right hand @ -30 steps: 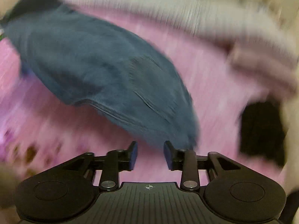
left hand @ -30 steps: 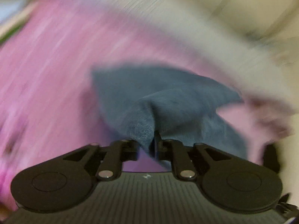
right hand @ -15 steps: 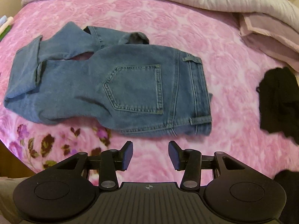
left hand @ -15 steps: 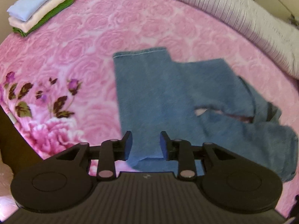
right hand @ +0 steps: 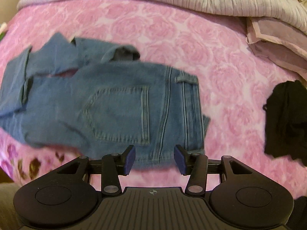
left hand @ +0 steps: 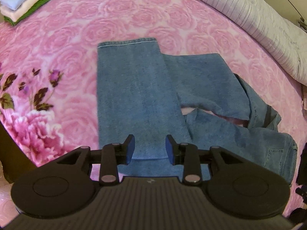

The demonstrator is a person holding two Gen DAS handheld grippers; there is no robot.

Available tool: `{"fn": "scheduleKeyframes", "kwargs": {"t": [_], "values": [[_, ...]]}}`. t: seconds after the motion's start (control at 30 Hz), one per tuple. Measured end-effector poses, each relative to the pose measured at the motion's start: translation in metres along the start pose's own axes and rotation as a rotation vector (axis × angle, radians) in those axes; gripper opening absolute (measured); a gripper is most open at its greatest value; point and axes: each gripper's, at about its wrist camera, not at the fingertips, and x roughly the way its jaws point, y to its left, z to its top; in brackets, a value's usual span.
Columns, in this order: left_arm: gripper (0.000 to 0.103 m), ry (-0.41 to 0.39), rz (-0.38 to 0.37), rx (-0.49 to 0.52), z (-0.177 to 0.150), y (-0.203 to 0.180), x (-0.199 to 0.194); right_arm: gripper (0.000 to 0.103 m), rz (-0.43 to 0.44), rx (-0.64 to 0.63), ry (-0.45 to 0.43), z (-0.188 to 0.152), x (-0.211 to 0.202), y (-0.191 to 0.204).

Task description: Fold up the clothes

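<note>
Both claws, left claw (left hand: 150,149) and right claw (right hand: 155,159), gape empty over jeans (left hand: 138,95); probably regrip hem and waistband squarely.

Blue jeans (left hand: 138,95), folded, on bedspread

Bare pink bedspread (right hand: 220,72) around jeans (right hand: 115,105); black garment (right hand: 285,118) well right.

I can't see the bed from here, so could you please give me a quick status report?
Both hand-held grippers open, empty: left, right. Jeans lie rumpled on the pink bedspread, legs crossed. Black garment lies apart, not in the way.
</note>
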Motion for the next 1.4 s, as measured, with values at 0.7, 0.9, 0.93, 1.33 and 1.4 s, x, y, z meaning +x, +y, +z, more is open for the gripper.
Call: {"fn": "scheduleKeyframes", "kwargs": {"t": [0.7, 0.9, 0.93, 1.33, 1.4], "values": [[0.031, 0.171, 0.075, 0.016, 0.062, -0.053, 0.091, 0.072, 0.222, -0.566, 0.102, 0.141, 0.131, 0.001], [0.039, 0.203, 0.088, 0.050, 0.072, -0.060, 0.108, 0.057, 0.257, -0.755, 0.179, 0.153, 0.162, 0.013], [0.041, 0.209, 0.092, 0.050, 0.073, -0.061, 0.111, 0.037, 0.268, -0.760, 0.189, 0.154, 0.164, 0.012], [0.043, 0.316, 0.194, -0.053, 0.078, -0.067, 0.177, 0.005, 0.267, -0.558, 0.082, 0.095, 0.090, 0.007], [0.042, 0.323, 0.213, -0.075, 0.079, -0.067, 0.182, 0.005, 0.257, -0.510, 0.073, 0.082, 0.084, 0.011]]}}
